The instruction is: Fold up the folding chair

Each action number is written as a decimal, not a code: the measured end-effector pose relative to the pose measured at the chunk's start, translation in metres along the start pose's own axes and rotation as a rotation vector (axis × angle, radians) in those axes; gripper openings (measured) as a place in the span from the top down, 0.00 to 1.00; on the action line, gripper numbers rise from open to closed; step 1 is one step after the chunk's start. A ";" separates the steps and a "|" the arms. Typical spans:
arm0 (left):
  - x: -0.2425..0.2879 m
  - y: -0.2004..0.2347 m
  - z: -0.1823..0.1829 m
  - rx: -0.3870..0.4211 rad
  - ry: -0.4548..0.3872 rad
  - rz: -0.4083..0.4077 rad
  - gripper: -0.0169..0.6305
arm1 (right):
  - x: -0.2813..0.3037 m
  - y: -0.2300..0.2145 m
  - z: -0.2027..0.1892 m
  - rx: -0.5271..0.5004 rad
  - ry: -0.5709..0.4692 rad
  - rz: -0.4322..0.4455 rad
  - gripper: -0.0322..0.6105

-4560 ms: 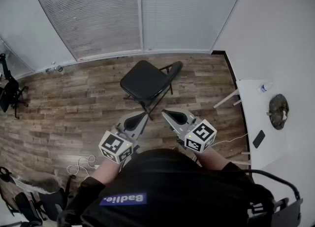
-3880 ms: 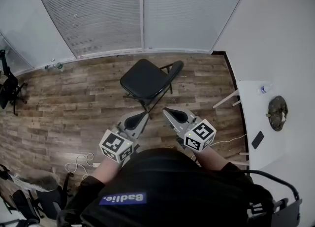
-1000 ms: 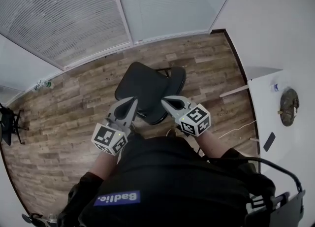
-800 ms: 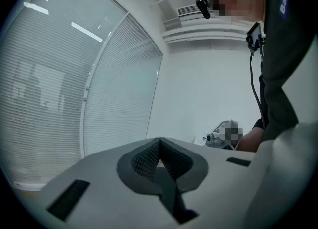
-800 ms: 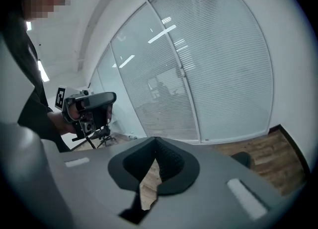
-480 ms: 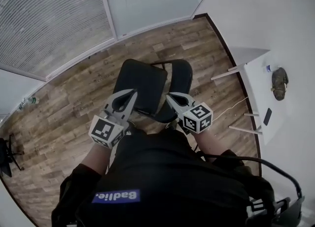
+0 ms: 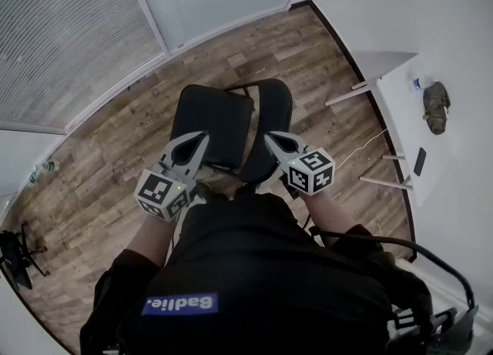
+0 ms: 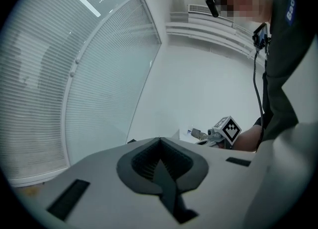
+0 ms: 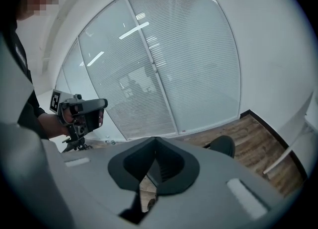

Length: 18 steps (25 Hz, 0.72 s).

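Observation:
The black folding chair stands unfolded on the wood floor, its seat point(image 7: 212, 118) to the left and its backrest point(image 7: 276, 107) to the right. My left gripper point(image 7: 202, 137) hangs over the seat's near edge, shut and empty. Just above the near side of the backrest, my right gripper point(image 7: 269, 137) is also shut and empty. In the left gripper view the left gripper point(image 8: 160, 139) points at the white wall, with the right gripper's marker cube point(image 8: 229, 129) beyond it. In the right gripper view the right gripper point(image 9: 155, 138) has the backrest top point(image 9: 222, 146) showing past it.
A white table point(image 7: 400, 126) stands at the right by the wall, bearing a phone point(image 7: 420, 161), a dark cap-like thing point(image 7: 436, 105) and a small bottle point(image 7: 417, 83). A white cable point(image 7: 356, 167) lies on the floor beside it. Windows with blinds point(image 7: 69, 38) run along the far side.
The person has stepped up to the chair, which now lies directly under both grippers. Both grippers have sunk and tilted down toward it, still shut.

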<state>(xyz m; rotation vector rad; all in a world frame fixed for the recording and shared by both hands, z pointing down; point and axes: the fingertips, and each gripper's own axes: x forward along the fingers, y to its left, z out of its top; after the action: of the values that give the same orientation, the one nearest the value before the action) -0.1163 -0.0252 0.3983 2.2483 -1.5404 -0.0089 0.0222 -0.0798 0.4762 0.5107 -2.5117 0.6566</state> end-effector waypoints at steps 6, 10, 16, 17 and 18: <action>0.032 -0.011 -0.017 -0.051 0.062 0.054 0.97 | -0.009 -0.051 -0.015 0.066 0.004 0.020 0.95; 0.044 -0.023 -0.031 -0.084 0.105 0.062 0.96 | -0.006 -0.082 -0.029 0.113 0.021 0.027 0.94; 0.069 -0.026 -0.049 -0.134 0.113 0.036 0.96 | -0.003 -0.116 -0.044 0.144 0.047 -0.004 0.91; 0.072 -0.025 -0.050 -0.143 0.114 0.022 0.96 | -0.001 -0.119 -0.047 0.154 0.056 -0.017 0.90; 0.074 -0.023 -0.051 -0.154 0.116 0.005 0.96 | 0.000 -0.121 -0.051 0.164 0.067 -0.030 0.90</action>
<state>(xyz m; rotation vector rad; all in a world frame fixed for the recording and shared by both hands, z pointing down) -0.0547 -0.0677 0.4539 2.0873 -1.4339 0.0042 0.0970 -0.1515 0.5572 0.5739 -2.3953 0.8584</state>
